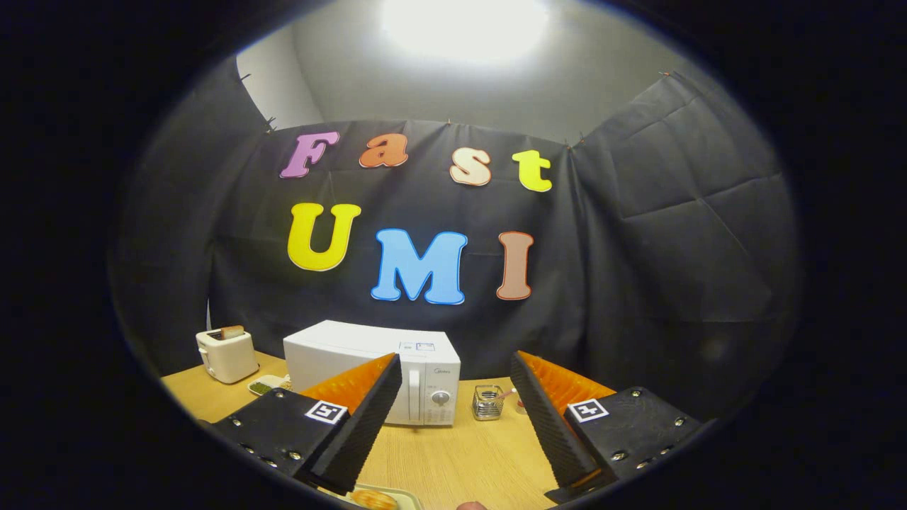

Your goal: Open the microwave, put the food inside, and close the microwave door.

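The gripper (452,425) is held level above the table (453,453), its two fingers spread wide apart with nothing between them but bare wood-grain tabletop. Each finger is a wedge with a ribbed inner pad, and each carries a square printed marker on its flat, bolted base. The hand that holds the tool is hidden.

Just below the left finger, at the near edge of the table, lies a pale tray (397,496) with a golden, bread-like piece of food (374,500) on it; both are cut off, so the food's full shape is hard to make out. A small rounded pinkish thing (471,506) pokes up at the very near edge; I cannot tell what it is.

Beyond the fingers stands the microwave (375,368), a white box with its door shut, a vertical handle and a round knob on its right-hand panel. The left finger hides most of its door. To its right, between the fingers and farther off, sits a small wire-mesh holder (487,401) with something thin sticking out of it.

Far left stands a cream toaster (227,355) with a brown slice rising from its slot. Between toaster and microwave lies a small dish (263,387) with something green, too small to identify.
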{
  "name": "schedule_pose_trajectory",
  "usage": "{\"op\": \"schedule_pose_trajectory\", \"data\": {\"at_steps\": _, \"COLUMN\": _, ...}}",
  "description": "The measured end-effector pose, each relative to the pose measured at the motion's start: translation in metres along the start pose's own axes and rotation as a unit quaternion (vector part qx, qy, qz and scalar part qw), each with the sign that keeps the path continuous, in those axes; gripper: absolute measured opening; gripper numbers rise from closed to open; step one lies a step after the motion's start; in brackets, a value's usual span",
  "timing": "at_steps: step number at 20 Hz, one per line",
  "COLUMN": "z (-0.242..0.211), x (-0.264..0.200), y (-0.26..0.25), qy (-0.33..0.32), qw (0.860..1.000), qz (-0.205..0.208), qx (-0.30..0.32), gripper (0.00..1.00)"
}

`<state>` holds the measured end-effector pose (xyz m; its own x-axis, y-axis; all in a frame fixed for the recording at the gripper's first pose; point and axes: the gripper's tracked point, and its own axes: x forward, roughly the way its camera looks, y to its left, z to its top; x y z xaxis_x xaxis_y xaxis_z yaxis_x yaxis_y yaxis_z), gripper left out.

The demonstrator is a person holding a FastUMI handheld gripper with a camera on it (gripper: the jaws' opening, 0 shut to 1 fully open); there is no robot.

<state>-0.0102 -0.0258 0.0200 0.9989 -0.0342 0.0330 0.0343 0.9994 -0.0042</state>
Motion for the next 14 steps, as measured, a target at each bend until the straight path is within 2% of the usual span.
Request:
{"op": "schedule_pose_trajectory", "data": {"at_steps": 8, "z": -0.006, "x": -0.008, "y": -0.002, "qy": 0.006, "qw": 1.0, "qz": 0.009, "qx": 0.005, "gripper": 0.98}}
{"op": "schedule_pose_trajectory", "data": {"at_steps": 14, "z": -0.028, "x": 0.014, "y": 0.018, "qy": 0.029, "qw": 0.998, "qz": 0.056, "qx": 0.027, "gripper": 0.97}}
